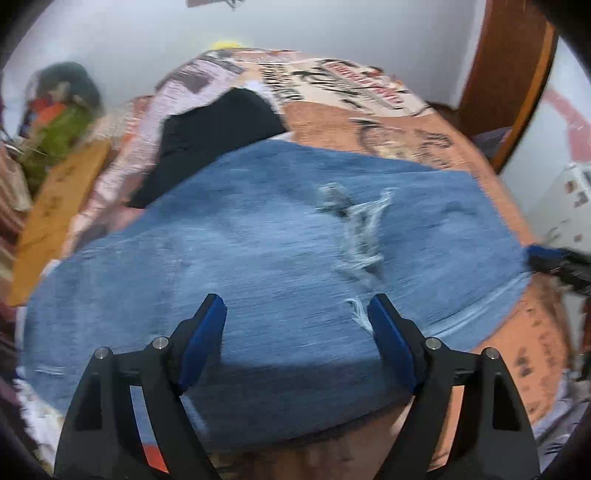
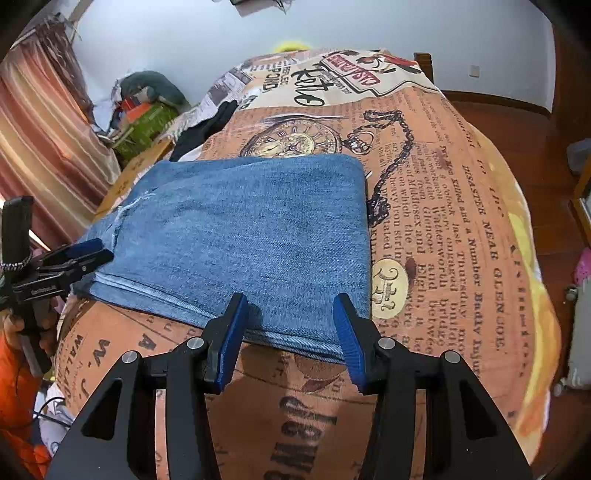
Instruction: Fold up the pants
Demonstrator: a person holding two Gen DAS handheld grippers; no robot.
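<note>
step: jeans (image 2: 236,229) lying folded on bed (image 2: 443,221), final fold or tidying likely | left gripper (image 1: 297,314) hovering agape over jeans, empty | right gripper (image 2: 291,312) gaping, straddling near hem, not pinching | next: pinching near edge

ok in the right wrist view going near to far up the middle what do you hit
right gripper → folded jeans → pocket watch print on the bedspread → yellow object at the bed's far end → wall
</note>
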